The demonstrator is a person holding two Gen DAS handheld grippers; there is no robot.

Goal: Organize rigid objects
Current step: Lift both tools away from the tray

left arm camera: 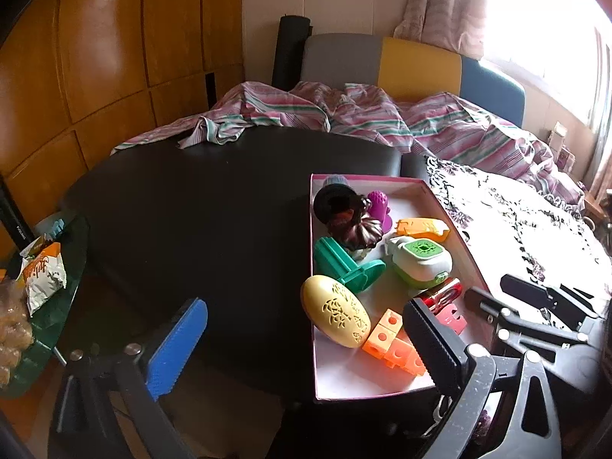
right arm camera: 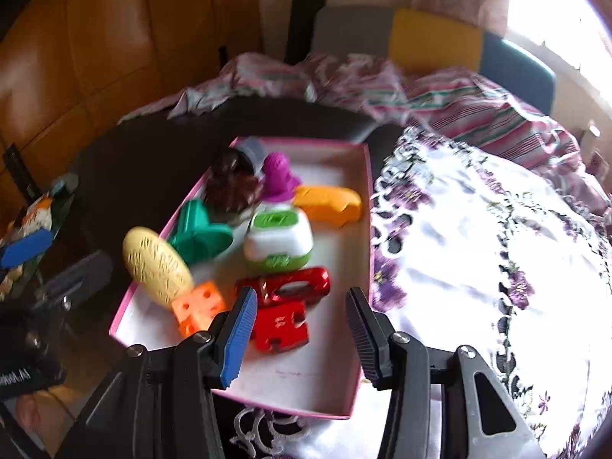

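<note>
A shallow pink-rimmed box (left arm camera: 451, 214) (right arm camera: 365, 199) on the black table (left arm camera: 199, 199) holds several toys: a yellow egg-shaped case (left arm camera: 336, 315) (right arm camera: 157, 264), orange cubes (left arm camera: 386, 338) (right arm camera: 197, 308), a green and white gadget (left arm camera: 419, 262) (right arm camera: 279, 243), a teal piece (left arm camera: 346, 264) (right arm camera: 199, 233), an orange piece (left arm camera: 422, 228) (right arm camera: 329, 201), a purple toy (left arm camera: 378, 206) (right arm camera: 279, 178), a dark doll (left arm camera: 350, 220) (right arm camera: 231, 187) and red pieces (left arm camera: 443, 298) (right arm camera: 285, 306). My left gripper (left arm camera: 302, 348) is open and empty, over the box's near left edge. My right gripper (right arm camera: 302, 338) is open and empty above the box's near end.
A white embroidered cloth (left arm camera: 531, 222) (right arm camera: 478, 237) lies right of the box. A striped blanket (left arm camera: 382, 114) (right arm camera: 440, 95) is heaped behind the table. A green glass side table with snack packets (left arm camera: 42, 279) stands at the left. Chairs (left arm camera: 417, 65) stand at the back.
</note>
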